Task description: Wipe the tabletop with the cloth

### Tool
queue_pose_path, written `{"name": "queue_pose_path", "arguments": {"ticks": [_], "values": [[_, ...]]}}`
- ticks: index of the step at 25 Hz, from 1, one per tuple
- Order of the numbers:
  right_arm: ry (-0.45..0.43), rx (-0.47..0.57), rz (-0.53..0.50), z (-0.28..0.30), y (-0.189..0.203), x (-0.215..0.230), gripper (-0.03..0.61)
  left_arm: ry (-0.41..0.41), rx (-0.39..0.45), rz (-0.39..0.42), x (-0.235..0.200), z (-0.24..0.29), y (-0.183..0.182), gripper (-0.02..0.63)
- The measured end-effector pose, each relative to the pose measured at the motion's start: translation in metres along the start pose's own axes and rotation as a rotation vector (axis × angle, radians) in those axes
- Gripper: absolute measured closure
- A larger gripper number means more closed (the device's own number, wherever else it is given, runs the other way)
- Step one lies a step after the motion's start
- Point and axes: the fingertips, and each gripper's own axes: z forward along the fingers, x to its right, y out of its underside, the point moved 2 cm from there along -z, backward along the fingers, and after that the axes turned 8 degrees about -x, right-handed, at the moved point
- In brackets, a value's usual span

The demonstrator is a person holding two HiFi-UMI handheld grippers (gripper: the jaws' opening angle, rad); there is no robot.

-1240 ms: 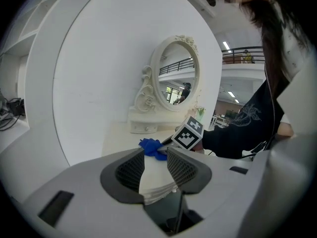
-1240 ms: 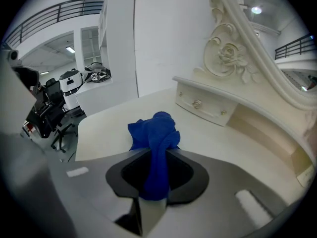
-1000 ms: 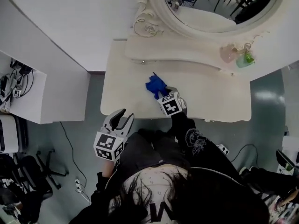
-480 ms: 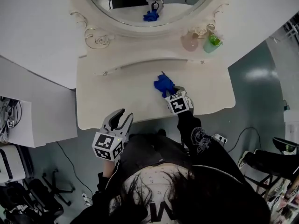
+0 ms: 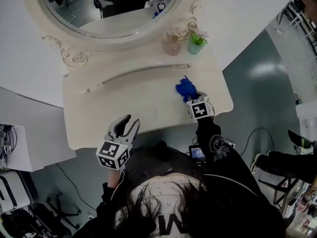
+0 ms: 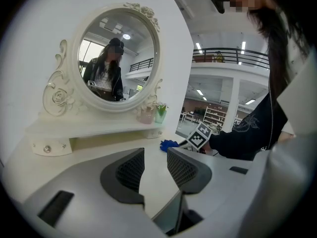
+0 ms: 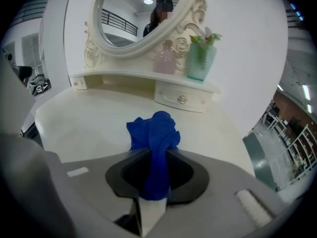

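From the head view, a cream tabletop (image 5: 99, 120) stands against a white wall, with an oval mirror (image 5: 106, 6) in a scrolled frame above a low shelf (image 5: 143, 66). On the shelf's right part a pink bottle (image 5: 172, 44) and a green vase (image 5: 196, 44) stand just beside each other. The blue cloth (image 5: 185, 89) lies bunched on the tabletop's right part, near the front edge. The right gripper (image 5: 192, 96) reaches over that edge with its tip at the cloth. The left gripper (image 5: 127, 123) hangs at the front edge on the left part, well apart from the cloth, its jaws spread.

In the left gripper view, the two dark ribbed pads stand apart, with only bare tabletop showing in the gap between them. Beyond them, the cloth lies on the surface to the right, with the right gripper's marker cube just behind it and a dark sleeve after that. The mirror rises at the left, with the bottle and vase at its lower right.

In the right gripper view, the jaws are pressed together on the cloth. A strip of it runs down between the pads, while the rest bulges out in front as a crumpled knot resting on the tabletop. Past it is a small drawer with a round knob under the shelf, with the bottle and vase above it.
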Motion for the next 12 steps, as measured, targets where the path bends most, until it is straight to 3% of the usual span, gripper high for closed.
{"name": "queue_pose_path", "arguments": {"ticks": [6,12], "values": [[0.146,-0.050,0.107,-0.016,0.043,0.097,0.492,0.024,-0.002,0.017,0.017,0.021,-0.008,0.471],[0.246,-0.091,0.202,-0.036,0.076,0.160,0.492,0.022,-0.006,0.024,0.026,0.024,-0.008,0.471]]}}
